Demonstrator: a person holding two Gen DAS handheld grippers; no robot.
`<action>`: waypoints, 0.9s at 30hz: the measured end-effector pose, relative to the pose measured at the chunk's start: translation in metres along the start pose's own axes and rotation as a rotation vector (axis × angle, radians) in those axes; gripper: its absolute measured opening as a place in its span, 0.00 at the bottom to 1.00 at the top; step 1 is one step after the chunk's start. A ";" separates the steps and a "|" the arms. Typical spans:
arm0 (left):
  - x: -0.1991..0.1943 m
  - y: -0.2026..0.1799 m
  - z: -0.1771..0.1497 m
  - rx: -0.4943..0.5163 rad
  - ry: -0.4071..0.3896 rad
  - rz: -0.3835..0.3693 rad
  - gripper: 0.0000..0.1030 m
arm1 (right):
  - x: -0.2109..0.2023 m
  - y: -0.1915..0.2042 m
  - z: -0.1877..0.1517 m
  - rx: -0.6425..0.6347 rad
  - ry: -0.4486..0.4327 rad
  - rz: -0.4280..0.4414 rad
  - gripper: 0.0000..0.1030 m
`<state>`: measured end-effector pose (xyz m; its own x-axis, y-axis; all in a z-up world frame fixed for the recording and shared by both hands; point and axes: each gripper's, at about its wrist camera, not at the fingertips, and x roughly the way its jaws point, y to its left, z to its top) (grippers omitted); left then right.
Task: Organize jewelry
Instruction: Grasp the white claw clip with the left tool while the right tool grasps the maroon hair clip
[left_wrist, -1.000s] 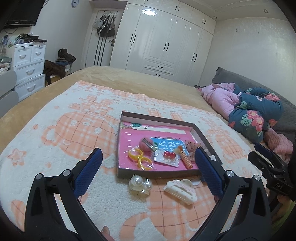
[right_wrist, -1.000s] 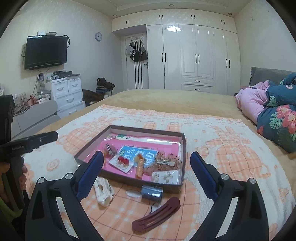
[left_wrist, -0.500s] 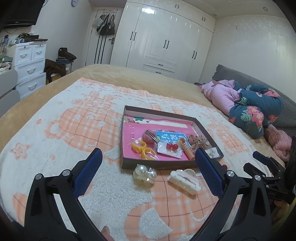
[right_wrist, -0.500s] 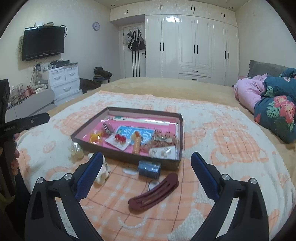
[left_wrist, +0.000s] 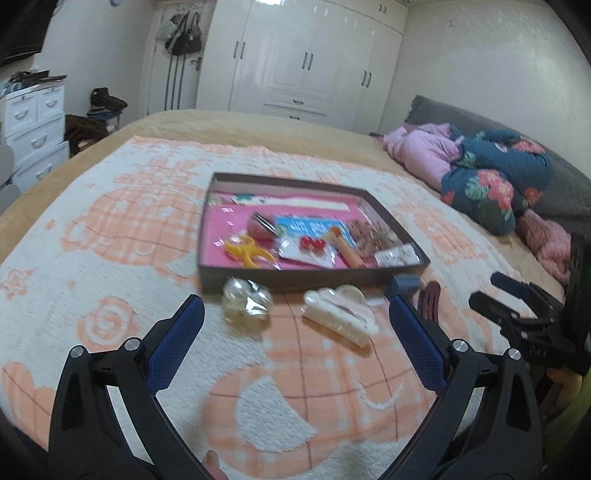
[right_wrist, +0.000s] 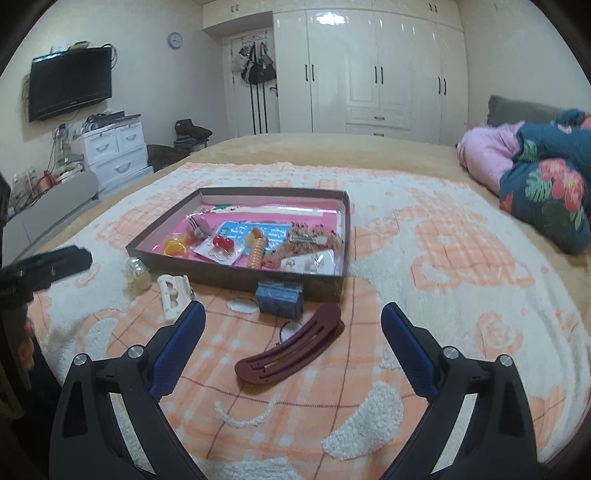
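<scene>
Here, no brand or label could be read: the blue card (right_wrist: 255, 232) in the tray carried pale characters, too blurred to make out. The shallow brown tray (right_wrist: 236, 275) with its pink floor sat on the peach-and-white blanket (right_wrist: 443, 258), holding yellow rings (left_wrist: 248, 252), a red-bead packet (right_wrist: 221, 246), an orange ridged clip (right_wrist: 256, 250) and an earring card (right_wrist: 308, 263) in its near right corner.

Outside the tray, along its near wall: a clear packet of pearly baubles (left_wrist: 246, 301), a white claw clip (left_wrist: 340, 314), a small blue box (right_wrist: 279, 299) touching the wall, and a maroon hair clip (right_wrist: 291, 349) nearer you.

You held the left gripper (left_wrist: 295, 314) low over the blanket, fingers wide apart and holding nothing, aimed at the baubles and the white clip. You held the right gripper (right_wrist: 293, 325) likewise, spread wide and bare, with the maroon clip lying between its blue pads (right_wrist: 177, 347), untouched. Each gripper showed at the edge of the other's view, well apart.
</scene>
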<state>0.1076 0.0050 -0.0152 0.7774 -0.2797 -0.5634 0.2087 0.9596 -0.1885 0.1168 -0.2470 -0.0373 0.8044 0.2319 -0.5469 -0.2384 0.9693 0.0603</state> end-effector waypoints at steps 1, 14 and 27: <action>0.003 -0.004 -0.003 0.012 0.013 -0.005 0.89 | 0.001 -0.001 -0.001 0.002 0.010 -0.002 0.91; 0.031 -0.034 -0.023 0.081 0.103 -0.056 0.89 | 0.029 -0.020 -0.015 0.066 0.121 0.015 0.90; 0.067 -0.037 -0.025 0.035 0.173 -0.103 0.89 | 0.072 -0.031 -0.022 0.188 0.253 0.121 0.68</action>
<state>0.1369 -0.0504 -0.0661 0.6380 -0.3746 -0.6728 0.3052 0.9252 -0.2256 0.1701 -0.2625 -0.0968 0.6106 0.3415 -0.7145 -0.2004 0.9395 0.2778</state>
